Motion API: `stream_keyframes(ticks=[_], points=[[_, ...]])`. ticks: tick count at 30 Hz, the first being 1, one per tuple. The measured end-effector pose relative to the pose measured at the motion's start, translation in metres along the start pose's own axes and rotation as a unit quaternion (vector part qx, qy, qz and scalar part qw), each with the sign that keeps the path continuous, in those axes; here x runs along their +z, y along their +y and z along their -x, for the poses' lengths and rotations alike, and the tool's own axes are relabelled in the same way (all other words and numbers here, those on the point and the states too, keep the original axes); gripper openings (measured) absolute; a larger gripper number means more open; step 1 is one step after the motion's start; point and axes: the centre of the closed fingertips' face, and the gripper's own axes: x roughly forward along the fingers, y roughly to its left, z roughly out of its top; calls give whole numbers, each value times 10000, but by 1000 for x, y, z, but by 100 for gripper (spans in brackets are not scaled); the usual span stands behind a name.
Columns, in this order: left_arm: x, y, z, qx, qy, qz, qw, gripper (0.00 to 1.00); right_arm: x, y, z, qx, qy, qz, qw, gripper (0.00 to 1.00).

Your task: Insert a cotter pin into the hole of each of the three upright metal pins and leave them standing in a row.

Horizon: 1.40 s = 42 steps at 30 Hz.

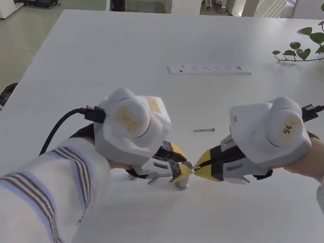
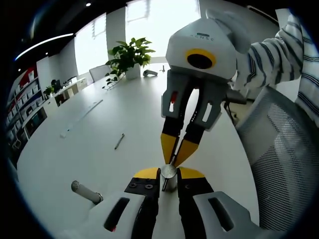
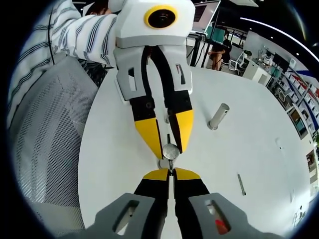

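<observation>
Right up close, a striped sleeve (image 1: 45, 197) leads to the left tool (image 2: 169, 174). Its yellow tips are clamped on either side of the pin (image 2: 168, 172), and the pin stands upright on the bench (image 1: 126, 76), straight beneath the two noses. A mesh chair (image 2: 284, 164) sits behind the hands, at the bench edge.

Facing it, tip to tip, is the right tool (image 3: 170, 174). Its jaws are pressed together on the cotter (image 3: 170, 163), a thin sliver pinched between the yellow ends, and that sliver is right up against the pin's round head. Whether it has entered the hole, I can't tell from here. In the head view the two pairs of yellow tips all but touch above the pin, and its foot peeks out below them.

Just off to the left tool's side, apart from both tools, there's a second pin (image 3: 218, 116). It leans in both gripper views, so I can't say whether it is truly upright.

A little further out, past the tools, a loose cotter (image 1: 204, 130) lies flat on bare bench with nothing touching it.

Further on, a white strip (image 1: 210, 69) of sockets lies across the bench. At the far right corner, a plant (image 1: 304, 48) trails its leaves over the edge.
</observation>
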Motion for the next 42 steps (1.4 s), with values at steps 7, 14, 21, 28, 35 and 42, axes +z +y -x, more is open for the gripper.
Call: stream_keyframes(ticks=[7,14,21,28,35,42], points=[[0,-1,-1,28,12,2,10000,9,1,0,-4,56,7,55,10000,0],[-1,-1,-2,61,38,52,10000,9,3,-1,-7,59,30,90,9999,0],[0,-2,0,60,-19,-66,10000,10,5,-4,-5,-57,-120,-7,9999,3],[13,-4,13,28,-534,278,9982,30,10,-7,0,-219,-384,-272,9987,14],[6,-8,30,150,-752,590,9953,41,11,-4,-4,-220,-581,-650,9960,16],[-5,-13,50,431,-822,733,9930,61,12,-2,-10,-139,-780,-918,9926,20]])
